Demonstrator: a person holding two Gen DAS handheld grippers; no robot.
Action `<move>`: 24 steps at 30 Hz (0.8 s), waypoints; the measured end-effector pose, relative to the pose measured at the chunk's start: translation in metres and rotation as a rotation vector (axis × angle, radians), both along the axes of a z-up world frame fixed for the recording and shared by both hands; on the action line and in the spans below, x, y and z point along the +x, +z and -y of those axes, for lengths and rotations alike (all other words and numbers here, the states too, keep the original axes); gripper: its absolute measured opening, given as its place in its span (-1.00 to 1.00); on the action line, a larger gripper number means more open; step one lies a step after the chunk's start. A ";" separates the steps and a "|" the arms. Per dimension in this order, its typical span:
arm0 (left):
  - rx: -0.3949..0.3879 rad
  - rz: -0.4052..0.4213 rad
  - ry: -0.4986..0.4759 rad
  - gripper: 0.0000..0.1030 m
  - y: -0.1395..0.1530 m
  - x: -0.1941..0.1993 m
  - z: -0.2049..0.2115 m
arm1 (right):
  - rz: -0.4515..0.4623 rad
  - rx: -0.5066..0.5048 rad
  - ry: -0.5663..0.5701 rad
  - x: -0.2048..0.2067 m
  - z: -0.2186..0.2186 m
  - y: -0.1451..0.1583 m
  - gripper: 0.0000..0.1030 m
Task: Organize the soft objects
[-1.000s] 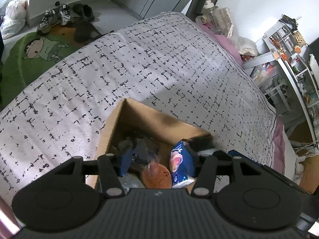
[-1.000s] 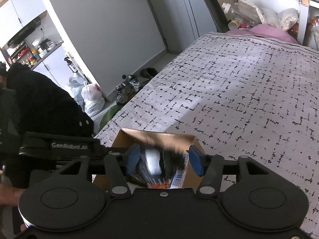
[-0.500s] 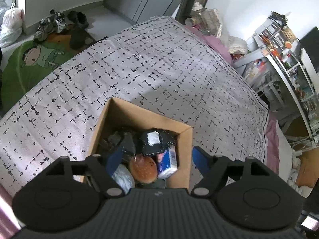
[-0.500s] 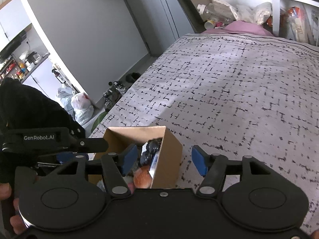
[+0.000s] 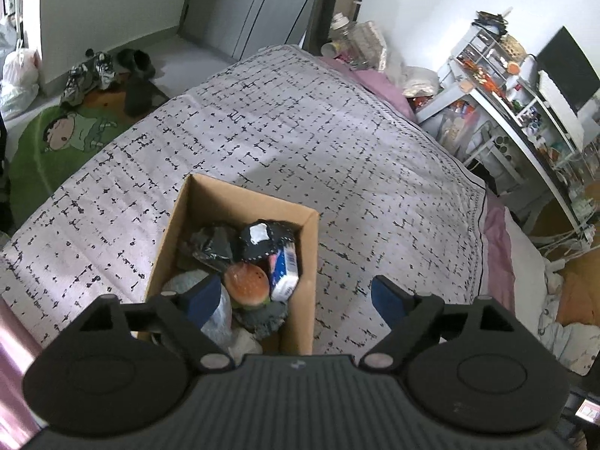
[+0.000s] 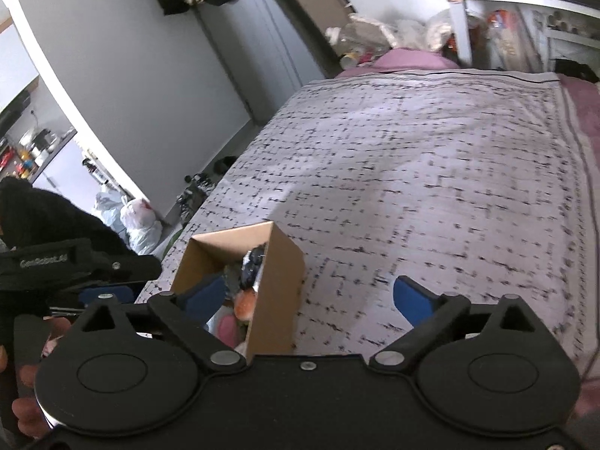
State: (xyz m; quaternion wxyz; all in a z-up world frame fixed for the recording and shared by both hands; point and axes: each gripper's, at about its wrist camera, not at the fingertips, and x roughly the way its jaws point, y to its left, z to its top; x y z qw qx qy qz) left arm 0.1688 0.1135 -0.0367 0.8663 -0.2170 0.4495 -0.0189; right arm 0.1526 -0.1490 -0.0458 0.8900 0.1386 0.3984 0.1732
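A brown cardboard box [image 5: 311,262] stands on the bed with the black-and-white patterned cover [image 5: 300,142]. It holds a burger-shaped soft toy [image 5: 247,287], a blue and white tissue pack [image 5: 287,272], a black pouch with a white patch [image 5: 262,240] and other soft items. My left gripper [image 5: 294,296] is open and empty above the box's near end. My right gripper [image 6: 309,298] is open and empty, just right of the box [image 6: 279,288]. The left gripper also shows at the left of the right wrist view [image 6: 93,292].
A green cartoon rug [image 5: 63,138] and shoes [image 5: 90,75] lie on the floor left of the bed. A cluttered white shelf unit [image 5: 525,112] stands to the right. Pink pillows [image 5: 375,78] and bags sit at the bed's far end.
The left gripper let go of the tissue pack into the box and opened wide. Both grippers pulled back and up from the box; the right one swung to the right.
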 end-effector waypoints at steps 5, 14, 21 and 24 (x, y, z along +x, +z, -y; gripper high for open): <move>0.010 0.014 -0.019 0.71 0.010 -0.020 0.013 | 0.004 -0.007 -0.025 -0.019 0.016 0.006 0.99; 0.056 0.042 -0.052 0.82 0.022 -0.060 0.037 | 0.005 -0.014 -0.041 -0.056 0.032 0.017 1.00; 0.074 0.082 -0.057 0.84 0.033 -0.087 0.048 | 0.052 -0.055 -0.047 -0.081 0.042 0.027 1.00; 0.073 0.094 -0.048 0.85 0.036 -0.098 0.050 | 0.067 -0.050 -0.037 -0.091 0.047 0.031 1.00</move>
